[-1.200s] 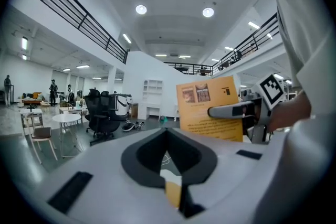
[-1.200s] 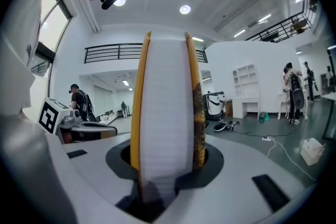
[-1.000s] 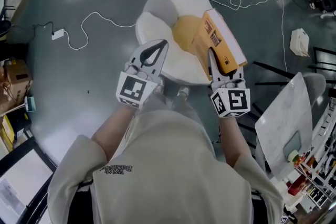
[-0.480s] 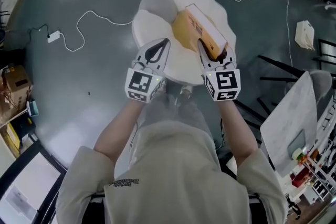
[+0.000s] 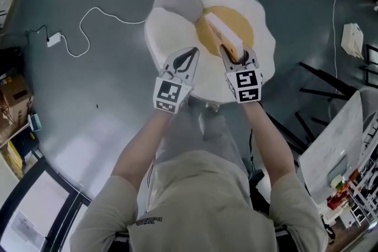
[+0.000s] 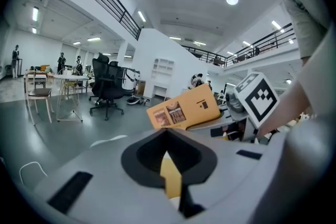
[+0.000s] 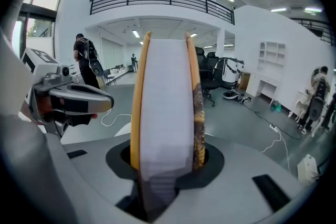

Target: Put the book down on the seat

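Book (image 7: 165,113) upright between jaws

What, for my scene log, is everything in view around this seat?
seat: one, white with yellow centre, on the grey floor.
book: one, orange cover, on edge over the seat's yellow centre.
cables: two, white, on the floor left and upper right of the seat.
cardboard box: one, brown, at the left edge.
flat box: one, white, floor at right.
left tool: one, white, shut, empty, over the seat.
right tool: one, white, shut on the book.
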Demonstrator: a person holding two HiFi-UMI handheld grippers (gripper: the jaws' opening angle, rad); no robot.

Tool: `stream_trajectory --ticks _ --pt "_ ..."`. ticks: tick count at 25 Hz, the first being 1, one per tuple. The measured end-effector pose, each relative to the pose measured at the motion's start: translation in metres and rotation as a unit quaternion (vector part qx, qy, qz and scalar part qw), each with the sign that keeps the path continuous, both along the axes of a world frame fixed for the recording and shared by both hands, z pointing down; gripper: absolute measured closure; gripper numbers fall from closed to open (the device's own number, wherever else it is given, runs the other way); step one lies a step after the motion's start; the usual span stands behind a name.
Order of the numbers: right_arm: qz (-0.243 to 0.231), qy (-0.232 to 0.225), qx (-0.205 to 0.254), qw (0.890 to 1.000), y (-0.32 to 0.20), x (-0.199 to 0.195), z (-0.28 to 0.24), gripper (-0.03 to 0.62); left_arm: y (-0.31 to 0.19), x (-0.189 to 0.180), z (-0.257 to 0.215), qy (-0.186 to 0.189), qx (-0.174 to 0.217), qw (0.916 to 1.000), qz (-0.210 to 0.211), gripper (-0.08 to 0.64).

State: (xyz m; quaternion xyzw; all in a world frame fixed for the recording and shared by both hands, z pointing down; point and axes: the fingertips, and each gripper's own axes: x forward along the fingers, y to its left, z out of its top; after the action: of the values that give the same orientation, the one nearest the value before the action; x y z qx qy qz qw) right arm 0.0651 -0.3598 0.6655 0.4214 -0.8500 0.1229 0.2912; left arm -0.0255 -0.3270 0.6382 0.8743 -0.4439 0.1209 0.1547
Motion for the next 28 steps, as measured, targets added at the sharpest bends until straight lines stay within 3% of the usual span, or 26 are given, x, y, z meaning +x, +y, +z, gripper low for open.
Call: stream_trajectory --ticks 8,11,18,23,28 --pt "-0.025 0.026 -0.059 0.998 -0.021 0.003 0.150 0.445 -0.010 0.015 0.118 -0.016 -0.047 0.9988 0.001 0.551" --pt "-0.034 0.057 -0.083 0.994 -0.027 0.000 0.214 0.445 -0.014 0.016 0.159 -0.020 -0.073 0.9971 -0.006 0.551" --pt "-0.068 0.128 -0.131 0.981 -0.011 0.003 0.326 0.445 -0.008 0.017 0.204 -0.020 -0.095 0.9953 -0.011 0.551" --pt "-0.108 0.147 -0.164 0.969 0.006 0.001 0.378 0.417 -0.005 0.016 0.211 -0.021 -0.095 0.9952 -0.011 0.551" --pt "-0.108 0.118 -0.174 0.972 0.023 -0.011 0.377 0.397 0.004 0.013 0.223 -0.026 -0.104 0.9942 -0.009 0.551"
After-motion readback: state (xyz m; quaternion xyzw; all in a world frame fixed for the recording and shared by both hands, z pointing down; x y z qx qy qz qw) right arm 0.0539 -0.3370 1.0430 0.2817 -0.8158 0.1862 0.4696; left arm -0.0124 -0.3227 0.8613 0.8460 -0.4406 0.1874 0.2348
